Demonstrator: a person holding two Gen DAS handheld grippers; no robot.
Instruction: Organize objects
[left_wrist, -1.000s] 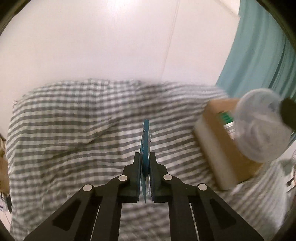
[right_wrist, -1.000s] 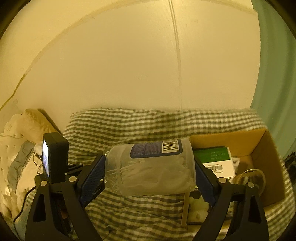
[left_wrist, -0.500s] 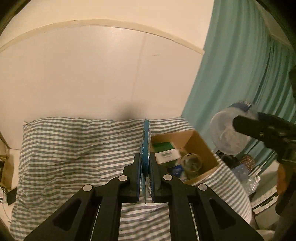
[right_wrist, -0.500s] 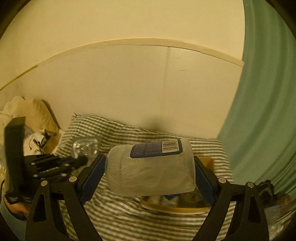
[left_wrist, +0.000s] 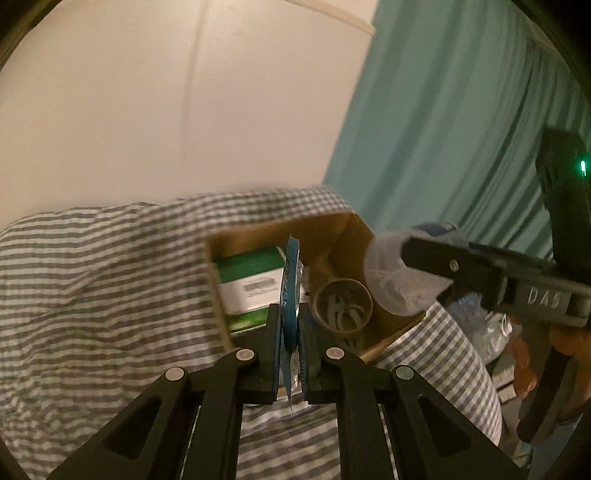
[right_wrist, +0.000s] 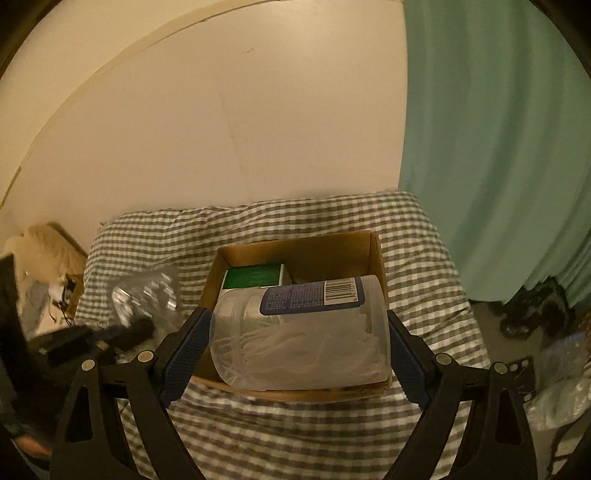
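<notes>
My left gripper (left_wrist: 290, 325) is shut on a thin blue packet (left_wrist: 289, 288), held edge-on above the near side of an open cardboard box (left_wrist: 347, 229). The box holds a green and white carton (left_wrist: 251, 284) and a brown tube (left_wrist: 341, 306). My right gripper (right_wrist: 295, 332) is shut on a clear plastic jar (right_wrist: 299, 343) with a blue barcode label, held sideways over the same box (right_wrist: 303, 251). In the left wrist view the jar (left_wrist: 391, 280) hangs at the box's right edge. The left gripper (right_wrist: 122, 332) shows blurred at the left of the right wrist view.
The box sits on a bed with a grey and white checked cover (left_wrist: 92, 288). A pale wall (left_wrist: 166, 92) stands behind and a teal curtain (left_wrist: 461, 110) hangs at the right. Clutter and plastic bags (right_wrist: 561, 376) lie on the floor right of the bed.
Both grippers have come closer to the box. The jar now sits over the box opening, and the blue packet is above its near side. Both grips are unchanged.
</notes>
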